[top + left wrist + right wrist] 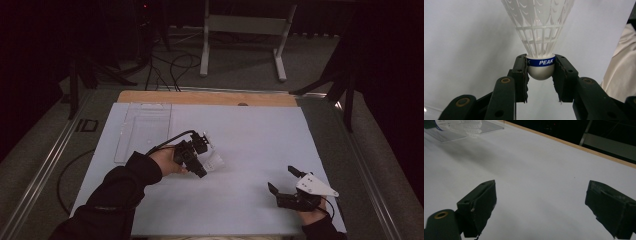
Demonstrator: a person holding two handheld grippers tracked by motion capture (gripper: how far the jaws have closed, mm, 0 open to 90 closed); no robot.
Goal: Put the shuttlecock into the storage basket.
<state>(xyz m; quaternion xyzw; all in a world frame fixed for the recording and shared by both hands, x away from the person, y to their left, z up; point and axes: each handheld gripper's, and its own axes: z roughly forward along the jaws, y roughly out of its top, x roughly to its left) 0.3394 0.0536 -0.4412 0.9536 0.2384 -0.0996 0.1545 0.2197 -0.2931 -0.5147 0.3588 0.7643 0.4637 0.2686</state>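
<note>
- A clear plastic tray [145,131] lies flat at the far left of the white surface [250,145], its long side running away from the person.
- Just right of the tray's near end, the left hand [165,161] holds the left tongs [209,161] above the surface, with the black cable arching back over the wrist.
- The left tongs are closed on a white shuttlecock [540,37]: in the left gripper view the two black pads [521,72] press on either side of its rounded cork base, at the blue band that reads PEAK.
- The shuttlecock's white mesh skirt fans out away from the tongs, toward the top of that view, with the white surface behind it.
- In the high view the shuttlecock [214,161] shows as a pale shape at the tip of the left tongs, left of the middle of the surface.
- A strip of bare wood [210,98] edges the far side of the surface.
- At the near right corner the right hand [312,216] holds the right tongs [281,180] low over the surface, well apart from the shuttlecock.
- The right tongs stand wide, with nothing between the two black pads [480,202] but bare white surface.
- In the right gripper view the shuttlecock [461,125] and the clear tray [474,131] sit far off at the upper left.
</note>
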